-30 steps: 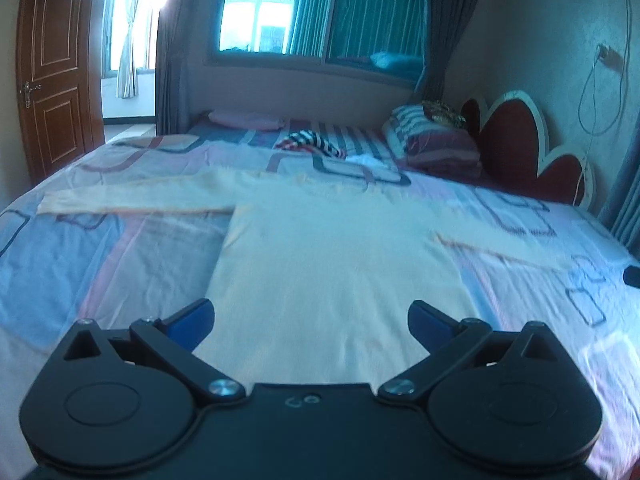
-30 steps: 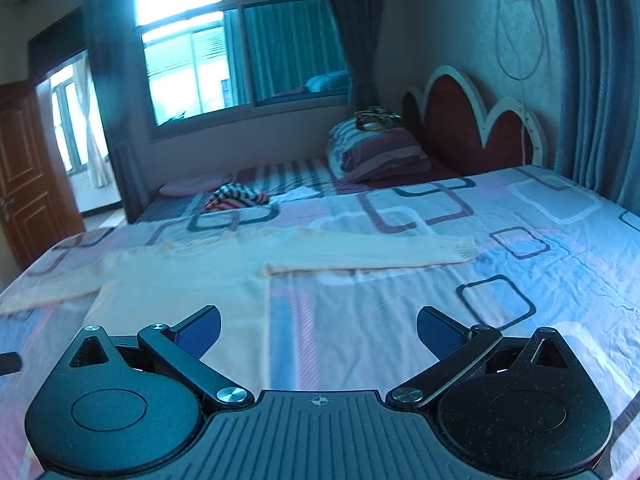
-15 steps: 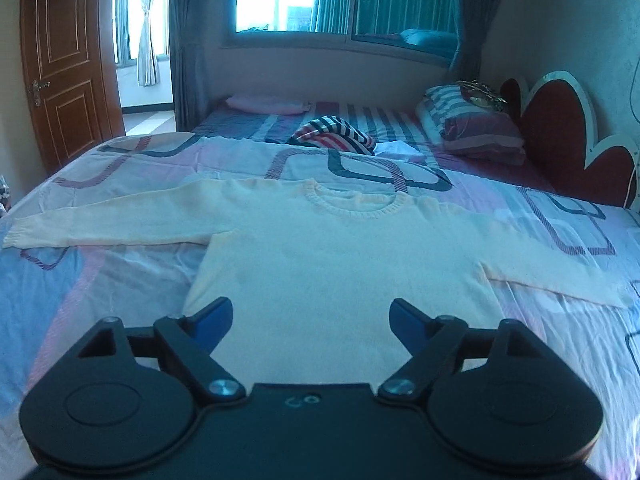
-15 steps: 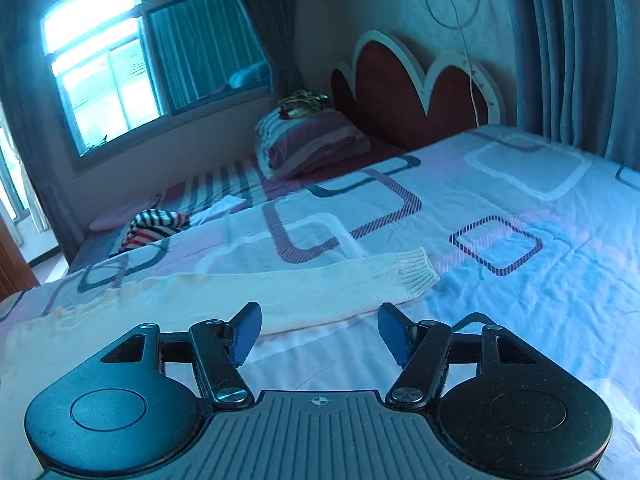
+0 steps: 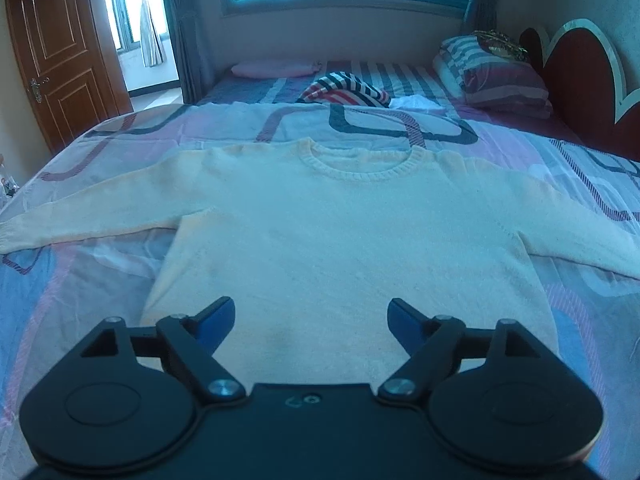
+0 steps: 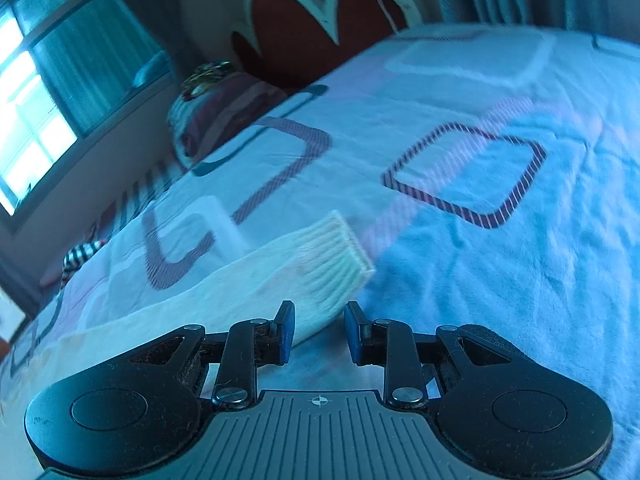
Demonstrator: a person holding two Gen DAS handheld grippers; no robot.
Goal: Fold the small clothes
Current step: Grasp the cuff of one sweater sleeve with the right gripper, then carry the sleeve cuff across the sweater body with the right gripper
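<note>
Sweater (image 5: pixel 344 240) lies flat on bed (image 6: pixel 500 280); right gripper (image 6: pixel 319 330), fingers narrowly apart, should straddle cuff (image 6: pixel 340 252) squarely before pinching; left gripper (image 5: pixel 310 316) gapes wide, empty

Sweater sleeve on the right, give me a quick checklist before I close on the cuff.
1. Sweater spread flat on the bed: ok.
2. Right sleeve cuff lined up with the right hand-held gripper: ok.
3. Right jaws parted but narrow, nothing gripped: ok.
4. Cuff actually between the pads: cannot tell, view blurred.
5. Left hand-held gripper open over the hem, holding nothing: ok.
</note>
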